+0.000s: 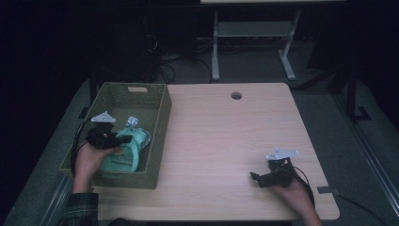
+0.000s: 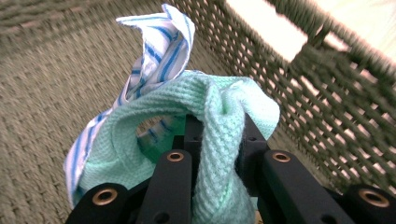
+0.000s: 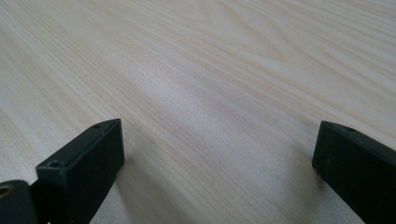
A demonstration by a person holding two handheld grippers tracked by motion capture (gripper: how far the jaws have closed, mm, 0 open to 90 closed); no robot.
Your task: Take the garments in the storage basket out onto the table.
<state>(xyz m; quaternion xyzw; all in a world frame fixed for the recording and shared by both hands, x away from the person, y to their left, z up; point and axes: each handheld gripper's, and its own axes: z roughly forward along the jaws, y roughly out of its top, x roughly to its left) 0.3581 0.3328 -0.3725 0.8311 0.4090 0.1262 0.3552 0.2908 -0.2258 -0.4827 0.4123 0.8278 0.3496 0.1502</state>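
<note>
Cloth: mint-green waffle-knit towel [image 2: 219, 121], bunched into a soft fold, pinched in the left gripper [image 2: 217, 154] inside the basket [image 1: 157, 113].
Second cloth: thin white fabric with blue stripes [image 2: 159, 51], tangled with the mint towel, its free corner standing up above the fold.
Cloth axis: in the high view the mint towel [image 1: 127, 150] runs lengthwise along the basket, from near the person up toward the far end, with the striped cloth [image 1: 132, 122] at its far tip.
Container: rectangular woven basket, olive-green, coarse weave with open gaps in the wall and a cut-out handle slot in the far end; it sits on the left side of the tabletop [image 1: 226, 141] and holds both cloths.
Left gripper: black jaws clenched on the mint fold, fabric squeezed between them; the left gripper [image 1: 104, 139] sits over the basket's near half, held in the person's hand.
Right gripper: jaws spread wide with nothing between them [image 3: 217, 149], low over bare wood; in the high view the right gripper [image 1: 256, 179] rests near the tabletop's right front corner, well apart from the basket.
Tabletop: pale wood-grain laminate, smooth, rounded corners, with a round cable hole [image 1: 236, 95] near the far edge.
</note>
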